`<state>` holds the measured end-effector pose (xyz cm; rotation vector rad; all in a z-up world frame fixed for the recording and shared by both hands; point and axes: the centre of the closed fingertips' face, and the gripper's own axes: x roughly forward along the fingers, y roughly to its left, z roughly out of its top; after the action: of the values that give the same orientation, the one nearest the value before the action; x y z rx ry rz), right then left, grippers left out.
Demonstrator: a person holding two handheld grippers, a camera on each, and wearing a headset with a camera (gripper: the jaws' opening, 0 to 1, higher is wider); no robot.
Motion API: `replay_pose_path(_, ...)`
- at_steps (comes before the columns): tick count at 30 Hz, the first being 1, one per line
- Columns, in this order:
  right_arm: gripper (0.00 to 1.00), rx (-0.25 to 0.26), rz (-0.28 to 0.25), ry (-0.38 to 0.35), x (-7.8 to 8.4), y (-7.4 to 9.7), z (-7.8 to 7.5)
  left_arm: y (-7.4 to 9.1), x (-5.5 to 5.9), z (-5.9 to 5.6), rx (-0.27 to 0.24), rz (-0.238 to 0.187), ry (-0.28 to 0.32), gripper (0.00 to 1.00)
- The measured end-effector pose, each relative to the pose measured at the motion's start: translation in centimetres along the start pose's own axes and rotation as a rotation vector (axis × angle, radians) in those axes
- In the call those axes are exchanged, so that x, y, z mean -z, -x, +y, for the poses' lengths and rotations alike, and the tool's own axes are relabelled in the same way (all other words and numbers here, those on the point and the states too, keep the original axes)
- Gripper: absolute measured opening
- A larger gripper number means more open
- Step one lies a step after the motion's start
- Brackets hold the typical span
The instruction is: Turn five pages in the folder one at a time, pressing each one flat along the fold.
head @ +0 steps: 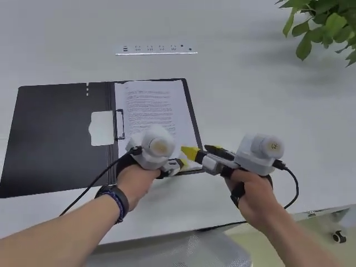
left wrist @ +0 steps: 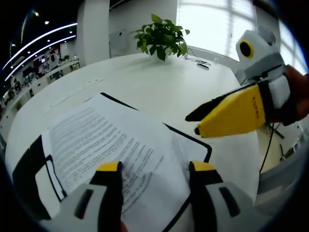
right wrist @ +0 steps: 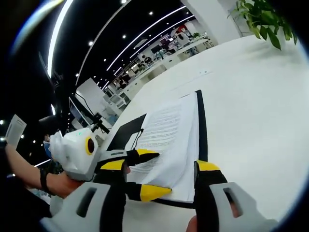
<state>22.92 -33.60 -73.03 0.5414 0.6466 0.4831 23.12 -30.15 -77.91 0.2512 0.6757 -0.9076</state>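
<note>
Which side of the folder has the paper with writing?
The right half in the head view, holding the printed pages. The left half is bare black cover with just a small white patch.

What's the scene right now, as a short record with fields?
folder: black, open flat on the white table
pages: printed stack on the folder's right half, lying flat
left tongs: open, at the stack's near corner; contact unclear
right tongs: open, just beside that corner, holding nothing
plant: at the table's far right
</note>
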Motion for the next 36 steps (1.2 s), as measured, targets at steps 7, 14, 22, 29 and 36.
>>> replay_pose_path(7,0.53,-0.013,0.012,-0.030,-0.2,-1.7,-0.3,0.4,0.1,0.2,-0.007,-0.017,0.035,0.52)
replay_pose_path(14,0.53,-0.026,0.028,-0.037,0.2,-2.4,-0.2,0.7,0.3,0.4,-0.010,-0.030,0.079,0.47)
replay_pose_path(22,0.45,-0.055,0.004,-0.108,0.3,-2.9,-0.2,1.1,0.6,0.1,-0.003,-0.021,0.088,0.45)
replay_pose_path(29,0.39,-0.060,-0.004,-0.130,0.6,-2.6,-0.2,1.5,0.8,-0.2,0.014,-0.022,0.118,0.48)
replay_pose_path(36,0.28,-0.051,-0.035,-0.161,0.9,-1.7,-0.4,2.6,1.0,-0.9,0.046,0.004,0.134,0.58)
